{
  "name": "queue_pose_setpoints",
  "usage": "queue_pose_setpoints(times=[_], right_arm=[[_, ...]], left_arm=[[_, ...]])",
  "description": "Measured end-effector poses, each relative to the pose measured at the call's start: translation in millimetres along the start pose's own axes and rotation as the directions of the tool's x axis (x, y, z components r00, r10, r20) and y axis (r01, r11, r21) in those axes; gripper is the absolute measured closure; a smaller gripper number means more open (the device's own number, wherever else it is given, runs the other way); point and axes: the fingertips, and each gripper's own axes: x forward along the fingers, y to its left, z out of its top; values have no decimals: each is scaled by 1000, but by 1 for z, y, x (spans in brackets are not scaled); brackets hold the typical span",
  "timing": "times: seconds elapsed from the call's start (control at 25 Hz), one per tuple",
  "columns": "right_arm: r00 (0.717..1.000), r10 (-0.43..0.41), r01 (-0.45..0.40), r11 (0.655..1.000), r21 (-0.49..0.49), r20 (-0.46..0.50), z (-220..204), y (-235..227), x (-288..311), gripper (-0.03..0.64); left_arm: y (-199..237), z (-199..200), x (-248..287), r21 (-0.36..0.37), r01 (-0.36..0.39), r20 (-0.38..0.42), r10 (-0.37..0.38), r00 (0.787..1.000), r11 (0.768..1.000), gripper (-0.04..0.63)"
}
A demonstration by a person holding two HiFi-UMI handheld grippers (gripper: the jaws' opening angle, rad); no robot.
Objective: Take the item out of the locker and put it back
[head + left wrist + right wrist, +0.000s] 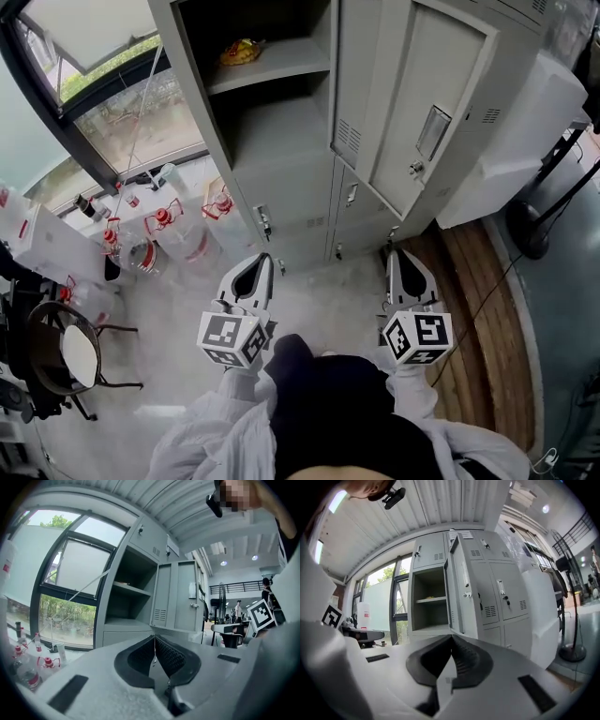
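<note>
closed and holding nothing

the grey metal locker (281, 159) stands ahead of the left gripper (257, 270) and right gripper (400, 265), its door (412, 103) open. both are closed, empty. the yellow crumpled item (241, 52) lies on the upper shelf (286, 64) beyond them.

A crumpled yellow-and-orange packet (241, 52) lay on the upper shelf (295, 64) of the open grey metal locker (281, 183). It sat toward the shelf's left side, well inside the compartment.

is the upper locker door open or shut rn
Open. The locker door is swung out to the right, exposing the shelf with a yellow item on it.
</note>
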Motion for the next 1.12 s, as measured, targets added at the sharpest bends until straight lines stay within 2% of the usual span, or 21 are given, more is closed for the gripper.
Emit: queue_pose_setpoints(times=[0.4, 1.12], right_arm=[[998, 47, -47, 999, -14, -33, -8, 5, -13, 618], [996, 67, -69, 997, -35, -57, -11, 14, -6, 618]], left_arm=[[-27, -2, -3, -3, 29, 19, -29, 999, 1000, 584], [-27, -2, -1, 9, 28, 13, -28, 1000, 1000, 586]])
